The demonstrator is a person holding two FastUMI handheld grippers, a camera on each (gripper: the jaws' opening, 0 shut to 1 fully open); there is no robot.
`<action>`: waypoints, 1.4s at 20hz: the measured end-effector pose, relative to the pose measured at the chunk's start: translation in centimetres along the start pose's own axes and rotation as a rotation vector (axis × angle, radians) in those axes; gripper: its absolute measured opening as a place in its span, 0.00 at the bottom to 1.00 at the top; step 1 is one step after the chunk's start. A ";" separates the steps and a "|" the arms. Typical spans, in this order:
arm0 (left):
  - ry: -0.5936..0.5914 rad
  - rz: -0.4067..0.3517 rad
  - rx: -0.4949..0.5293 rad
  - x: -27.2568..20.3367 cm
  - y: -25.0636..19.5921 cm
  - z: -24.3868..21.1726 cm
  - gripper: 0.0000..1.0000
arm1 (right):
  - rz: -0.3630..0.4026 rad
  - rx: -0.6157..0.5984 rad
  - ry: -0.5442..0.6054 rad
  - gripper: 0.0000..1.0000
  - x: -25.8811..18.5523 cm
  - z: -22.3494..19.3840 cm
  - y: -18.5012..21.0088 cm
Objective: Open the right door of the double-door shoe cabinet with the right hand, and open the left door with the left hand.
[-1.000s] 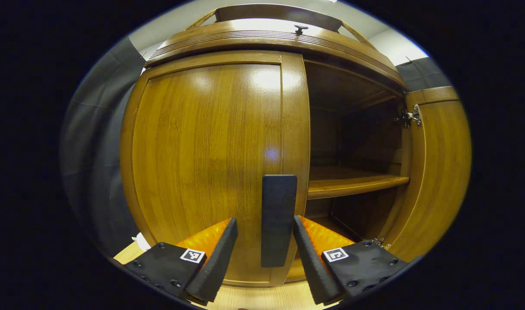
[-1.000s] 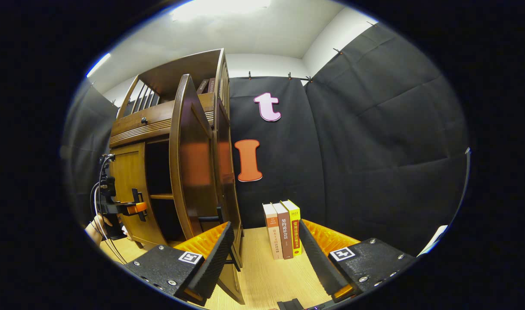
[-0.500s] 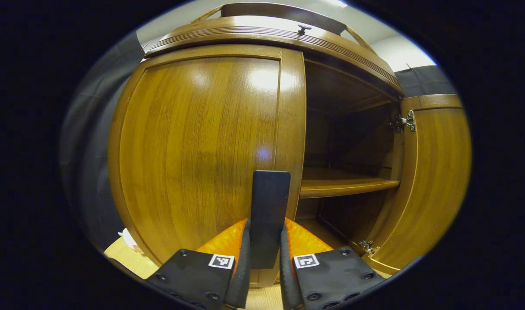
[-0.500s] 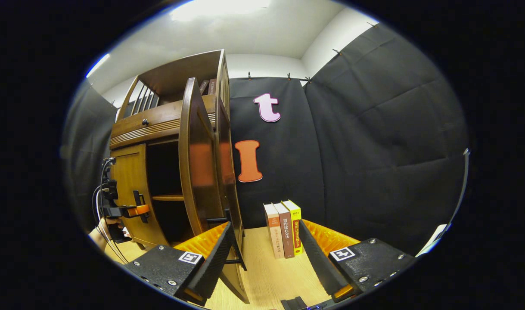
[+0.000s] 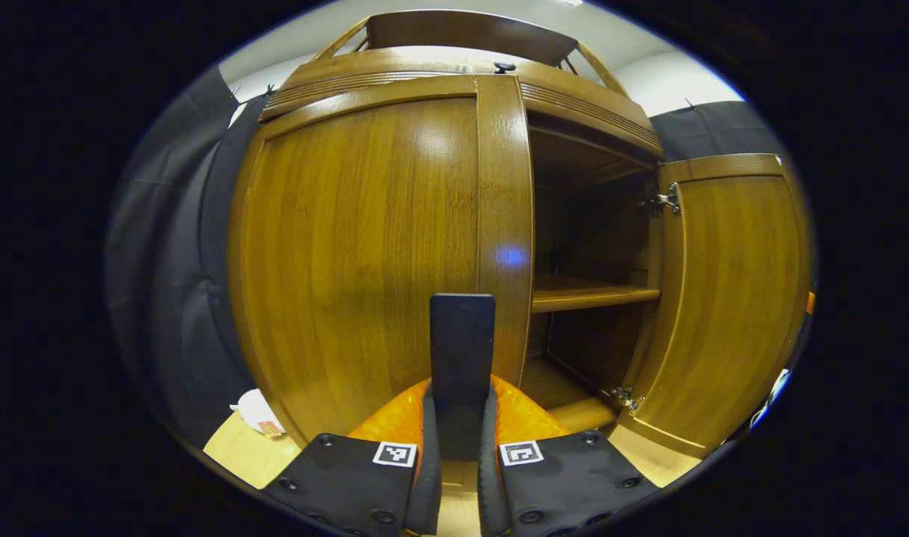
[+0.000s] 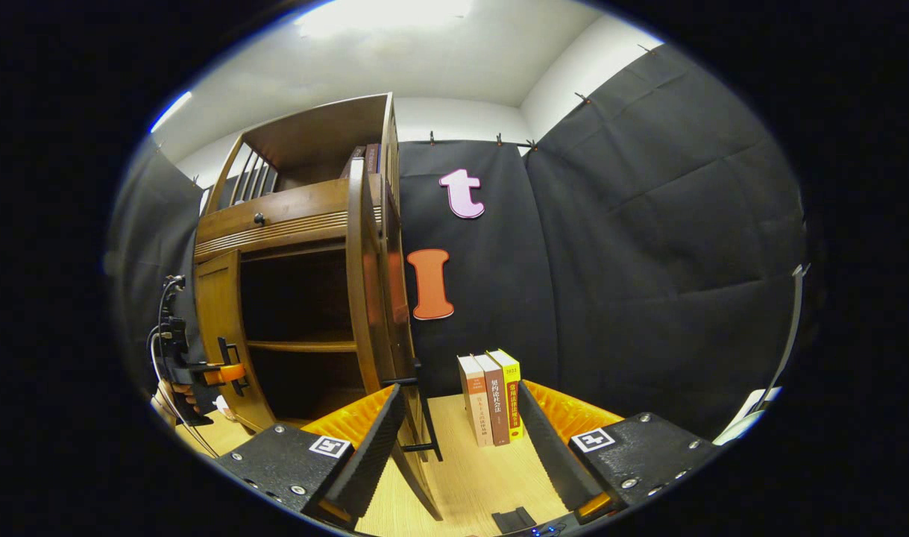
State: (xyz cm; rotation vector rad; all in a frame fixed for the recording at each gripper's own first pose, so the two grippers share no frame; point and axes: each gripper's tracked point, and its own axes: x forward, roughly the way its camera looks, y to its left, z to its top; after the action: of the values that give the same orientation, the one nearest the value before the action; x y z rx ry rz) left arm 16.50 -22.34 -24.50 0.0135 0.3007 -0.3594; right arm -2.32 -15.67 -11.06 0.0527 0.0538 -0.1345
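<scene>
The left tool point(image 5: 458, 477) has its two fingers clamped on the black handle point(image 5: 461, 358) of the left door point(image 5: 365, 253), which stands straight ahead of it and looks barely cracked off the frame. That vertical bar is the natural place to grip, since it sits at the door's free edge, far from the hinges, so a pull there should swing the panel with least effort. Off to that tool's right, the right door point(image 5: 722, 298) hangs wide open, hinges point(image 5: 667, 203) bared and the inner shelf point(image 5: 592, 297) on show, so half the job looks done. The right tool point(image 6: 458, 447) holds nothing, fingers spread apart, sitting back from the cabinet point(image 6: 290, 224) with the open door's edge just ahead on its left, probably parked out of the swing path. Three books point(image 6: 491, 399) stand on the bench point(image 6: 484, 477) right in front of it; their spines carry printing too small to read. The square coded markers on both tools are patterns, not words.
</scene>
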 end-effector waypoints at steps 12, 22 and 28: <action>-0.030 0.054 0.042 -11.2 6.7 -0.1 0.23 | 0.047 -0.003 -0.021 0.99 -2.5 0.7 5.1; -0.064 0.218 0.035 -17.0 16.9 -0.2 0.09 | 0.122 -0.001 -0.031 0.92 -3.5 1.0 10.1; -0.063 0.166 0.022 -17.7 18.9 -0.2 0.08 | 0.163 0.014 -0.018 0.92 -3.2 0.6 13.9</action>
State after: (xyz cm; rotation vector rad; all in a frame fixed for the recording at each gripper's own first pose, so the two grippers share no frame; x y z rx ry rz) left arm 7.24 1.45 -20.29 0.0486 0.2309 -0.1979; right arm -3.55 -1.57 -9.58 0.0696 0.0308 0.0274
